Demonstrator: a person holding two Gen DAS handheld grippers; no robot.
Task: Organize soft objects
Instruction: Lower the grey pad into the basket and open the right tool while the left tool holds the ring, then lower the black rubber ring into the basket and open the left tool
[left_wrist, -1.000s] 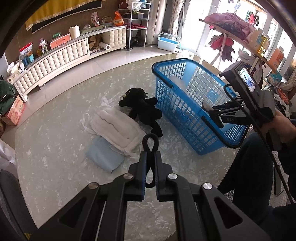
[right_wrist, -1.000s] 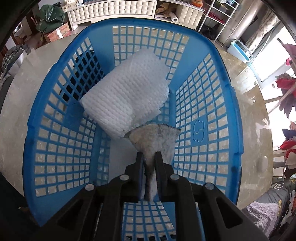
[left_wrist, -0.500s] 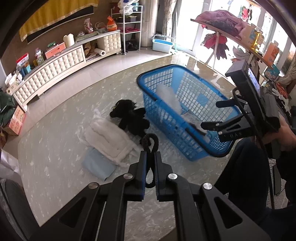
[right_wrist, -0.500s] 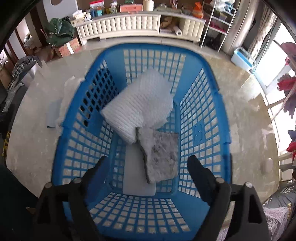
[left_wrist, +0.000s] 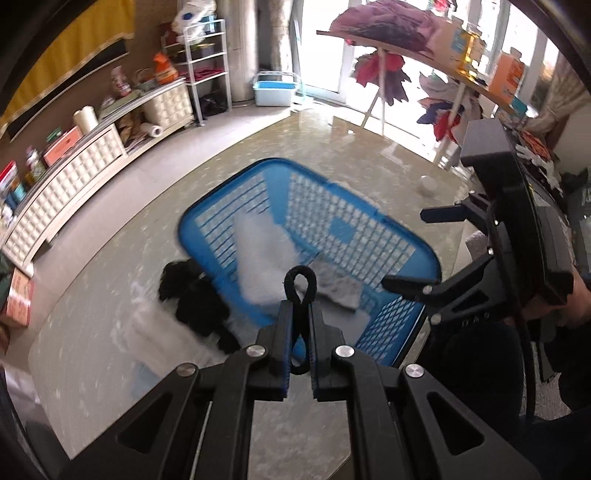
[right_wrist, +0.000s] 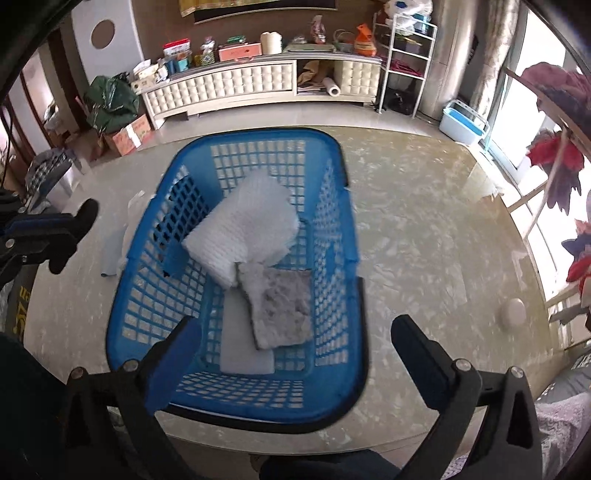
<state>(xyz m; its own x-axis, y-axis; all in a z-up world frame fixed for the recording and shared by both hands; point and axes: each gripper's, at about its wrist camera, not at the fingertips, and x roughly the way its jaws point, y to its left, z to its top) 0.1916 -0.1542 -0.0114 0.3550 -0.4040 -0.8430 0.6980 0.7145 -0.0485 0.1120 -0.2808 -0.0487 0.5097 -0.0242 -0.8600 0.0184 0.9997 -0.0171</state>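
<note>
A blue mesh basket (right_wrist: 332, 236) stands on the marble table and holds a white knitted cloth (right_wrist: 243, 229), a grey fuzzy cloth (right_wrist: 279, 306) and a pale flat pad (right_wrist: 243, 350). My right gripper (right_wrist: 291, 339) is open and empty, above the basket's near end. My left gripper (left_wrist: 300, 325) is shut on a black loop (left_wrist: 301, 284) and hangs above the basket's near-left wall (left_wrist: 207, 229). A black plush toy (left_wrist: 195, 295) lies on the table just left of the basket, beside a white folded cloth (left_wrist: 155, 328) and a light blue cloth (left_wrist: 144, 380).
A small white round object (right_wrist: 511, 310) sits on the table right of the basket. The table edge runs close to me. A white cabinet (right_wrist: 258, 85), a wire shelf and a clothes rack (left_wrist: 406, 44) stand around the room.
My right gripper opened, dropped the grey cloth into the basket and pulled back and up. My left gripper moved right, toward the basket, with the black loop in it.
</note>
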